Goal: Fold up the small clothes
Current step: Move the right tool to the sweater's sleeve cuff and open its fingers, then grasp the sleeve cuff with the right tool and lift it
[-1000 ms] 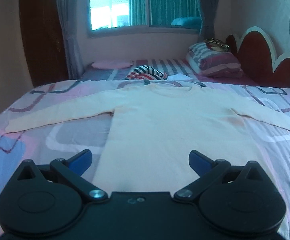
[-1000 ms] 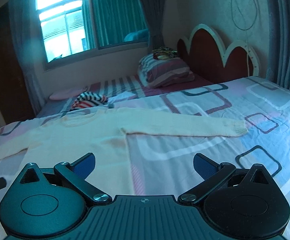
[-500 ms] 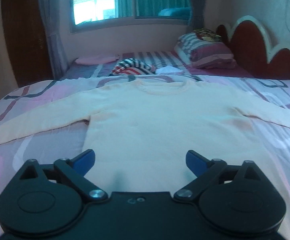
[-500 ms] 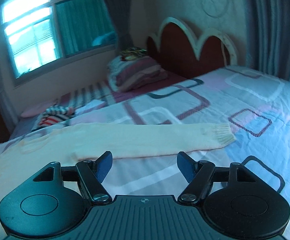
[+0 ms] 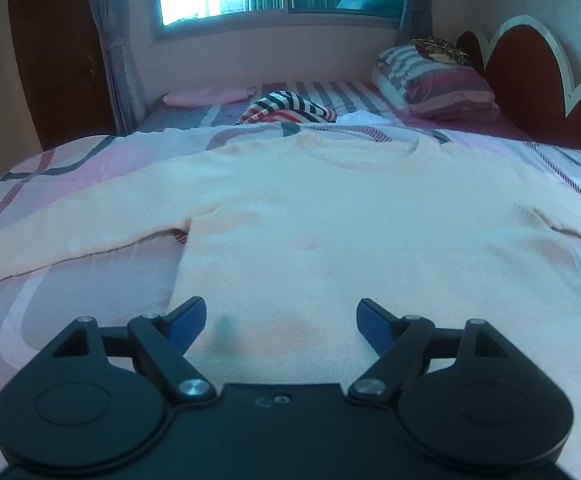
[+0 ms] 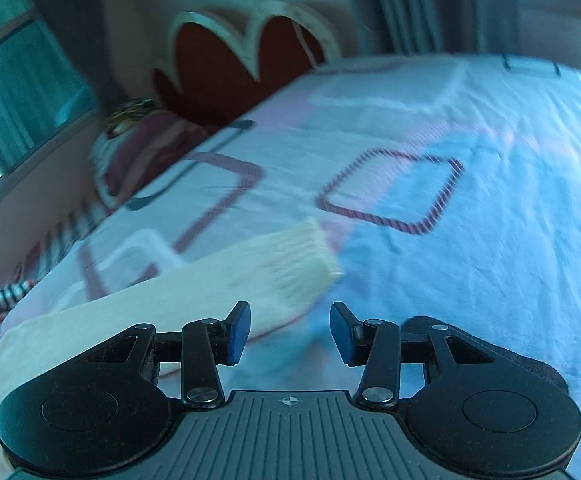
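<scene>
- As seen from the left wrist: cream sweater [image 5: 330,216] lies flat, sleeves spread, on the patterned bedsheet [image 5: 70,280]; left gripper [image 5: 280,320] low over its lower body, jaws fairly wide and closing, fabric below them, not pinched
- As seen from the right wrist, blurred: right gripper [image 6: 290,330] just short of the sleeve cuff [image 6: 302,256], jaws half-narrowed and closing, holding nothing
</scene>
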A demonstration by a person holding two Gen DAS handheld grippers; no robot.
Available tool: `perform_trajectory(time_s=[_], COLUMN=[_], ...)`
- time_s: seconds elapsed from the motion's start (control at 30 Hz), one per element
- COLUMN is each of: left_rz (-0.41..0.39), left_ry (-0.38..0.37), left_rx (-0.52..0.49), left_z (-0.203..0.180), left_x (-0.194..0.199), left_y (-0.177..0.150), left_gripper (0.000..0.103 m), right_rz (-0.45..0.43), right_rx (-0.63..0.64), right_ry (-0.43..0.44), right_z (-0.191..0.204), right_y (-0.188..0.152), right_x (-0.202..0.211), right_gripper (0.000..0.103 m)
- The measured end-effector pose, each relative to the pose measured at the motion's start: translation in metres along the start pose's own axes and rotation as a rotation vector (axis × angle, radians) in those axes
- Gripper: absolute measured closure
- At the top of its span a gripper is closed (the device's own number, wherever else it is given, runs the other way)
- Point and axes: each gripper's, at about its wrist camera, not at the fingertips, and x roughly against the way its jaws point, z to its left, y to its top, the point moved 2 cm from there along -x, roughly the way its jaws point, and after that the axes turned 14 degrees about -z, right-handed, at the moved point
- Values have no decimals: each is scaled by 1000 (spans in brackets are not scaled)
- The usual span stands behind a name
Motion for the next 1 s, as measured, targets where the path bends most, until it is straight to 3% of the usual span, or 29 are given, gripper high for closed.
perform_trajectory(time_s=[0.1, 0.33, 0.4, 0.5, 0.57, 0.6, 0.77, 1.0], left_rz=[3, 11, 3, -3, 20, 26, 48, 56], left_ry=[-5, -7, -5, 5, 16, 10, 8, 9], left_rx=[-12, -28, -32, -45, -55, -54, -40, 24], left_z=[-2, -2, 0, 7, 13, 16, 35, 48], left_x=[-4, -14, -14, -13, -18, -18, -22, -31], left_y=[0, 6, 9, 11, 10, 10, 14, 21], left_gripper=[20, 19, 18, 15, 16, 17, 17, 19], right_rz=[1, 1, 3, -106, 4, 14, -75, -26], right_rx=[-29, -19, 16, 99, 70, 45, 94, 198], right_ry=[5, 30, 48, 85, 5, 2, 105, 372], right_z=[-8, -9, -4, 5, -5, -6, 42, 181], right_y=[-1, 1, 4, 17, 13, 14, 23, -17], right_x=[-6, -17, -19, -5, -26, -29, -13, 2], right_gripper=[63, 101, 101, 101, 101, 101, 101, 101])
